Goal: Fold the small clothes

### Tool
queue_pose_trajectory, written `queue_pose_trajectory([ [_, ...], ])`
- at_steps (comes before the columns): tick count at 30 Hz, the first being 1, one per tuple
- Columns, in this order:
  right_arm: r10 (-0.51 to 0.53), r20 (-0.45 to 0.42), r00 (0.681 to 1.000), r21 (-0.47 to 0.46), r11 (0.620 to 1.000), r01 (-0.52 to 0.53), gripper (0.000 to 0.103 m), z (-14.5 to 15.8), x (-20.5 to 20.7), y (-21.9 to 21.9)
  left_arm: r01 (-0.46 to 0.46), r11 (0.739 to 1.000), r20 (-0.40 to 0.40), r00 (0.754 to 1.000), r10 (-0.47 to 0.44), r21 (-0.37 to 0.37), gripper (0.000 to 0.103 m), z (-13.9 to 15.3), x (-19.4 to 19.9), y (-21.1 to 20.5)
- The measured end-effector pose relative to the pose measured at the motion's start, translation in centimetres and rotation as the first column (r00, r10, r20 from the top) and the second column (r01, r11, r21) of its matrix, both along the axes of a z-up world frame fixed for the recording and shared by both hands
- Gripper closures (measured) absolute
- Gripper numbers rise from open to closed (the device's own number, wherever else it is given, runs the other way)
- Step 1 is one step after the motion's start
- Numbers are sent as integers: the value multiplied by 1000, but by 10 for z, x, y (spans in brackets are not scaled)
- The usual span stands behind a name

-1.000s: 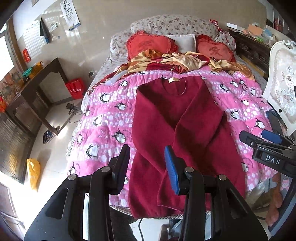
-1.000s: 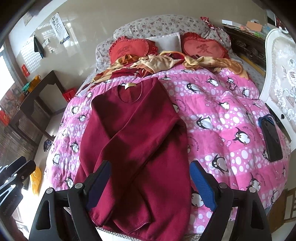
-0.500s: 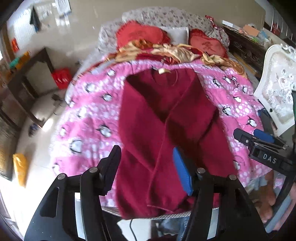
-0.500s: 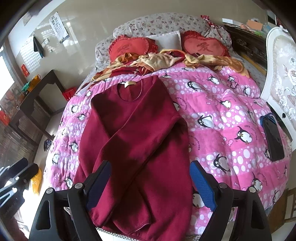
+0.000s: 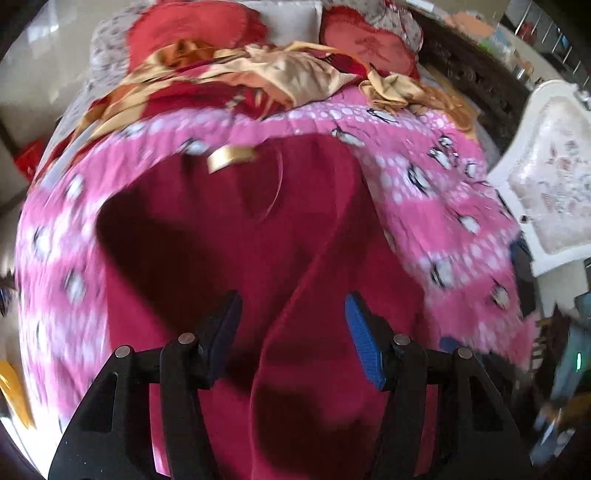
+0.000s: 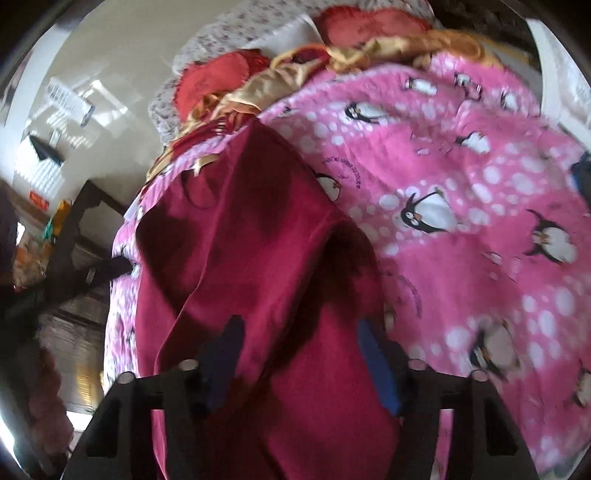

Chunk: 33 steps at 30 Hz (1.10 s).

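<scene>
A dark red sweater point(image 5: 229, 236) lies flat on the pink penguin quilt point(image 5: 443, 206), collar and gold neck label point(image 5: 229, 157) at the far end, sleeves folded across its front. My left gripper point(image 5: 293, 332) hangs open close above the sweater's middle, over a sleeve fold, with nothing pinched. In the right wrist view the sweater point(image 6: 251, 236) fills the centre. My right gripper point(image 6: 301, 358) is low over its lower right part. Its jaws are closing, with red cloth lying between the blue pads point(image 6: 378, 365); the pads do not press on it. Both views are blurred.
Red heart pillows point(image 5: 192, 26) and crumpled gold cloth point(image 5: 295, 70) lie at the head of the bed. A white padded chair point(image 5: 550, 184) stands to the right. A dark wooden table point(image 6: 92, 210) stands left of the bed. A dark phone point(image 6: 583, 177) lies at the quilt's right edge.
Both grippers have dropped toward the sweater and moved in over it, so it now fills both views. The left jaws stand wider than a second ago; the right jaws are narrower.
</scene>
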State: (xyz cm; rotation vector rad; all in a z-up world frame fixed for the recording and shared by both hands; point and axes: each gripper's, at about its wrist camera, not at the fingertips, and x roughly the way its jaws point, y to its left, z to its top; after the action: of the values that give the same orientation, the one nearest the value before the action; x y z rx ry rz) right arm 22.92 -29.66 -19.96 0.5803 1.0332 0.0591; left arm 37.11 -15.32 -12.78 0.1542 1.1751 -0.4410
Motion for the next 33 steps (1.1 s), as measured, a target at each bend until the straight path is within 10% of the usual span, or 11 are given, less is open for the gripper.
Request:
queue_pose_trajectory([
  [4, -36, -26, 999, -10, 999, 36, 51, -19, 37, -6, 105, 994, -30, 994, -104, 27, 46, -27, 44, -50],
  [9, -45, -12, 999, -55, 998, 44, 77, -32, 53, -4, 156, 988, -69, 985, -155, 11, 91, -46, 71, -73],
  [12, -37, 6, 999, -62, 997, 38, 92, -34, 51, -2, 171, 985, -56, 983, -172, -26, 100, -41, 75, -73],
  [33, -90, 72, 993, -50, 994, 94, 95, -25, 36, -21, 202, 976, -5, 979, -203, -77, 100, -39, 79, -85],
])
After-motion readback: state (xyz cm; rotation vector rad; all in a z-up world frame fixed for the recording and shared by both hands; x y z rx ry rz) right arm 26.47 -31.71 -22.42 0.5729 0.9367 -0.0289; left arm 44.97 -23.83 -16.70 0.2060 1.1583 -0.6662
